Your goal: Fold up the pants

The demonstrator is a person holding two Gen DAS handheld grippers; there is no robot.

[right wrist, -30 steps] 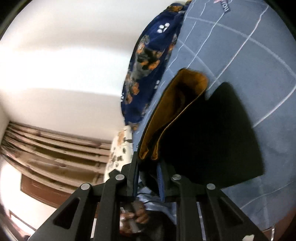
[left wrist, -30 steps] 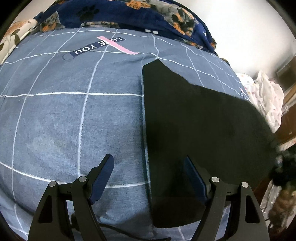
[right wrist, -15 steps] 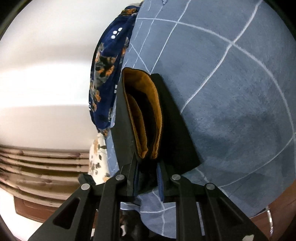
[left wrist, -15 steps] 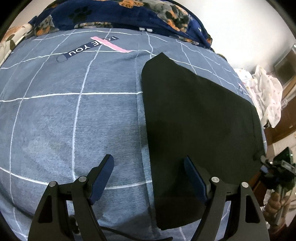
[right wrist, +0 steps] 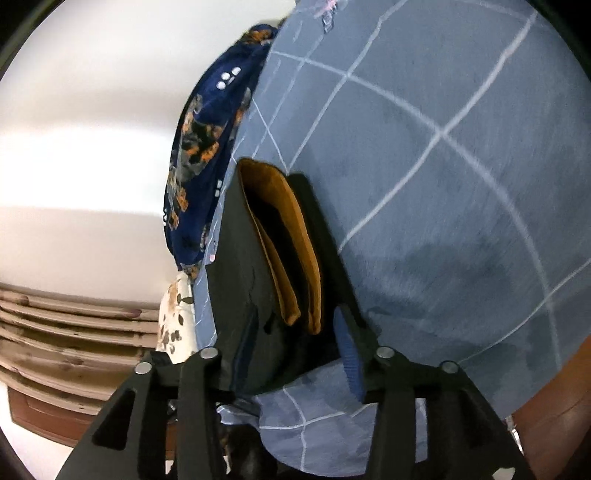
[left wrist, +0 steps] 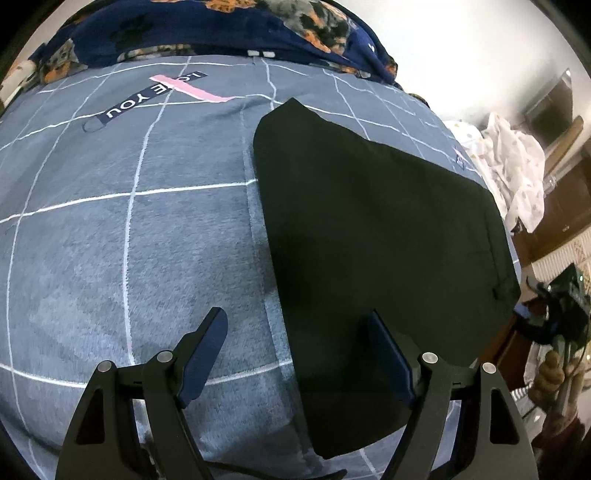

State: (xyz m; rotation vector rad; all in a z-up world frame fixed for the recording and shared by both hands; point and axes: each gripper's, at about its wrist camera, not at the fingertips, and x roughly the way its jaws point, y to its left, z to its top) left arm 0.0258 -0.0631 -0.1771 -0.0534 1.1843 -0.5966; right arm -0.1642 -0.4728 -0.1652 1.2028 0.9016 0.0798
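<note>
Black pants (left wrist: 369,240) lie folded flat on the grey-blue checked bedcover (left wrist: 147,240). My left gripper (left wrist: 295,317) hovers open over their near left edge, one finger above the cover and one above the cloth, touching nothing. In the right wrist view the pants (right wrist: 236,258) show an orange lining (right wrist: 295,240) at their open end. My right gripper (right wrist: 295,321) is at that end and its jaws are opening. The cloth lies loose between the fingers (right wrist: 347,343), which stand apart from it.
A dark blue floral blanket (left wrist: 221,29) is bunched along the far side of the bed by the white wall. A white patterned cloth (left wrist: 517,166) hangs past the bed's right edge. Brown wooden furniture (right wrist: 55,325) stands beside the bed.
The right gripper, shut on the pants' end before, has come down to the bed and spread its jaws. The pants have settled flat. The left gripper has stayed in place, open.
</note>
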